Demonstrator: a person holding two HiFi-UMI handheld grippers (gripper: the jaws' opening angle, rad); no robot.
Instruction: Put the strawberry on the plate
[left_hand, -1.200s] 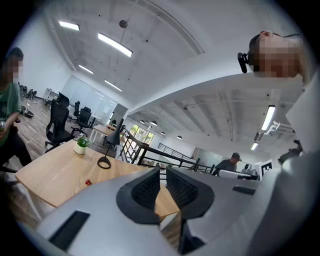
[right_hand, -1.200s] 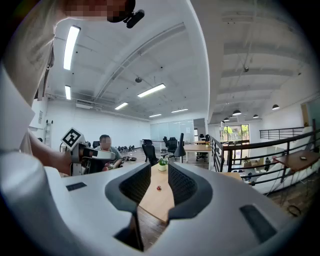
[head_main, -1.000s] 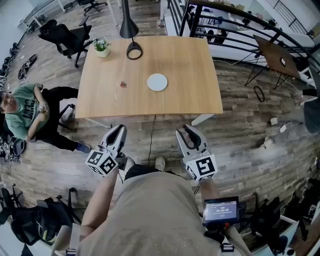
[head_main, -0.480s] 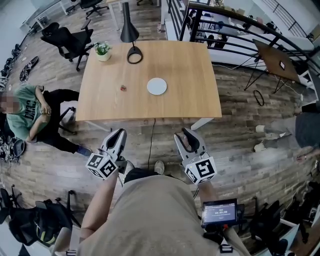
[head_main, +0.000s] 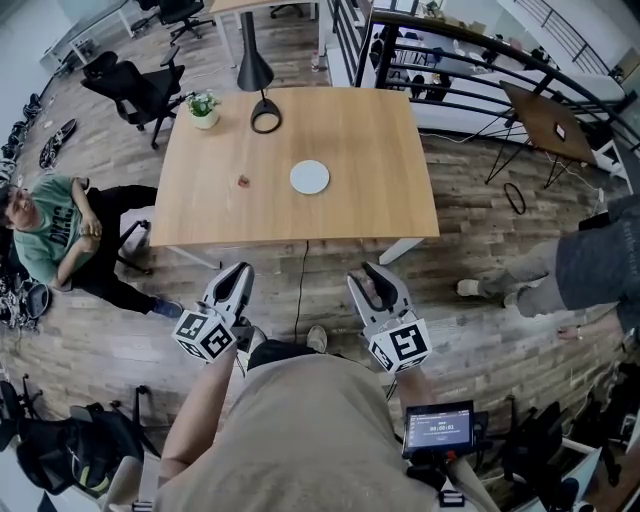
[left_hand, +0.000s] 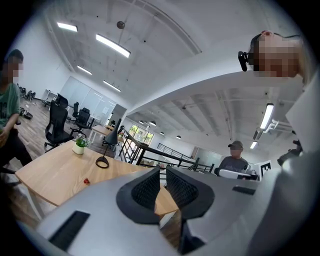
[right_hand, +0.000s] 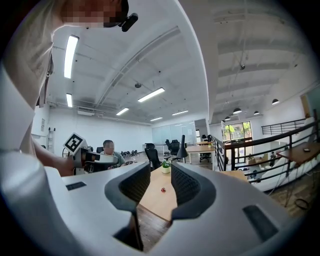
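Note:
A small red strawberry (head_main: 242, 181) lies on the wooden table (head_main: 380, 200), left of a round white plate (head_main: 310, 177). Both grippers hang over the floor short of the table's near edge, far from the two objects. My left gripper (head_main: 235, 275) holds nothing; in its own view the left gripper (left_hand: 163, 171) shows only a thin slit between the pads, with the strawberry (left_hand: 86, 181) far off to the left. My right gripper (head_main: 372, 275) is empty too. Its own view shows the right gripper (right_hand: 160, 169) with a wider gap, and the strawberry (right_hand: 163, 189) distant through it.
A black lamp (head_main: 262, 100) and a small potted plant (head_main: 204, 105) stand at the table's far edge. One person (head_main: 50, 235) sits on the floor at the left. Another person's legs (head_main: 560, 275) are at the right. A black railing (head_main: 480, 60) runs behind.
The table has drifted slightly in the head view. A person's legs have come into view from the right. The grippers have barely moved.

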